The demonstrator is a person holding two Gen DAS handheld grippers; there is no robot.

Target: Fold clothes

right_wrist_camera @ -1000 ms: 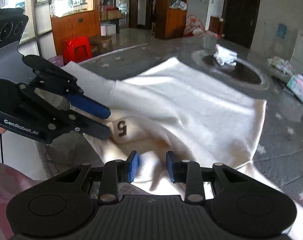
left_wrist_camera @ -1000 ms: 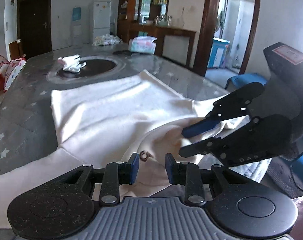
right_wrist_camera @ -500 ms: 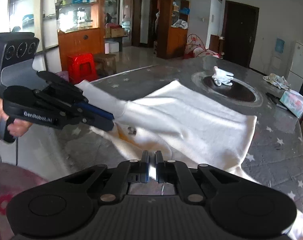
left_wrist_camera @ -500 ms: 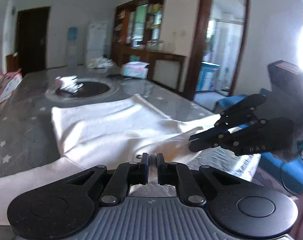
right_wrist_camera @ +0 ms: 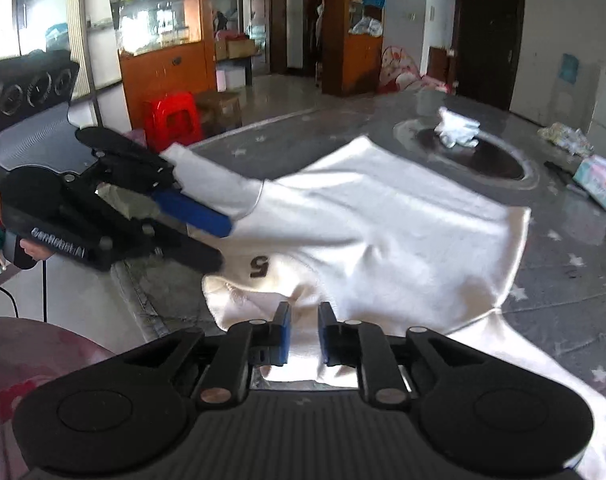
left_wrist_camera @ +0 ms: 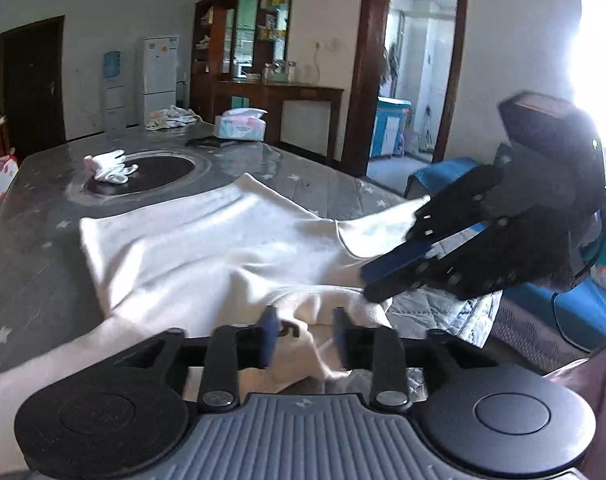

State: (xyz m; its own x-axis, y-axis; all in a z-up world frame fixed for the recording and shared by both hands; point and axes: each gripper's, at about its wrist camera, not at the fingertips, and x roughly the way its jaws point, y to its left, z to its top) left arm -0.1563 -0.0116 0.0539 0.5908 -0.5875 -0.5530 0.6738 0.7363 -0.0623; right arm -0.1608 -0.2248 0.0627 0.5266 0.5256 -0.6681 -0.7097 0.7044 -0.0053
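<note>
My left gripper (left_wrist_camera: 305, 334) and right gripper (right_wrist_camera: 304, 334) both sit with jaws parted over a white sweatshirt's (right_wrist_camera: 383, 224) bunched collar on the grey table (left_wrist_camera: 31, 248).

Cream top on a grey, star-dotted table

The top (right_wrist_camera: 383, 220) is cream-white with a dark "5" (right_wrist_camera: 259, 266). The table (left_wrist_camera: 31, 216) is grey with pale stars and a black round inset (left_wrist_camera: 151, 170). Both grippers (left_wrist_camera: 305, 338) (right_wrist_camera: 304, 334) are black with blue pads (right_wrist_camera: 283, 334). A stool (right_wrist_camera: 173, 120) is red.
</note>
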